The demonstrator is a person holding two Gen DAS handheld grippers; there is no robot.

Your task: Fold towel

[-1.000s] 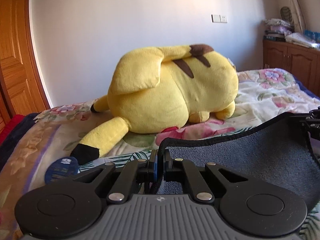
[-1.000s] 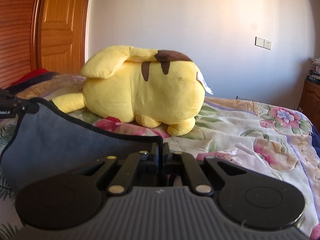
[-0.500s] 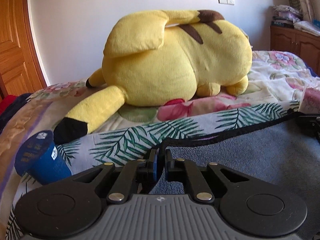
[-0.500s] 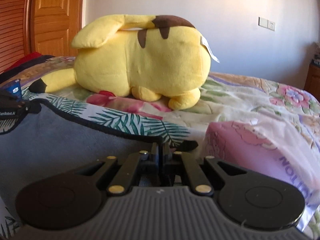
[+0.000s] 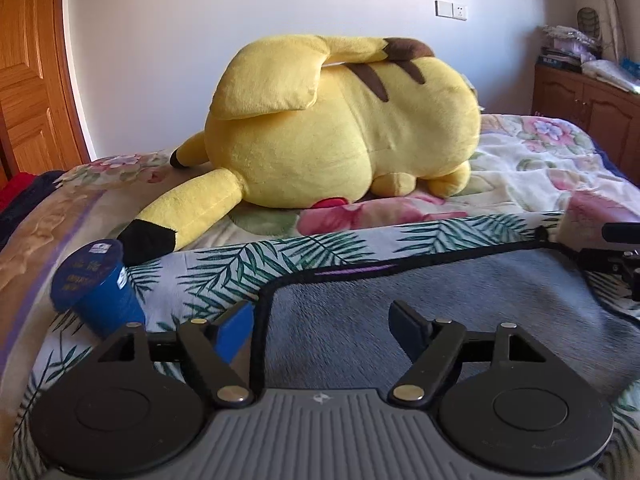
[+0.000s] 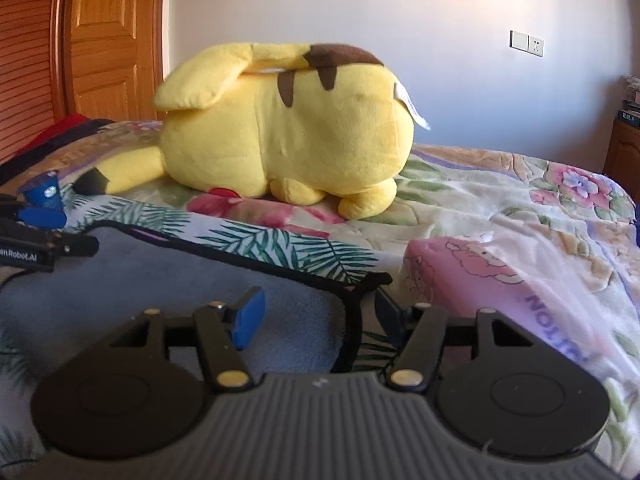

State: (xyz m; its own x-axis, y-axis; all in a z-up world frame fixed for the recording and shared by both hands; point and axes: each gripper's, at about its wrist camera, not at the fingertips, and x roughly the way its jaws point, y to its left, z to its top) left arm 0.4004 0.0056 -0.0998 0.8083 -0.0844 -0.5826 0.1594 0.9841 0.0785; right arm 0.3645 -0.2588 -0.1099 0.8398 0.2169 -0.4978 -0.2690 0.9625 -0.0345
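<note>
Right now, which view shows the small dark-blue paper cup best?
The left wrist view: the small dark-blue paper cup sits close, lid and side visible. The right wrist view shows it only small at the far left edge.

The left matte-black two-finger gripper (image 5: pixel 324 324) has a ribbed grey housing with a small logo, two round black discs, angled link arms with brass-coloured pivot screws, and blue finger pads (image 5: pixel 234 330). The right black gripper (image 6: pixel 316 316) matches it, with a blue pad (image 6: pixel 250 318).
</note>
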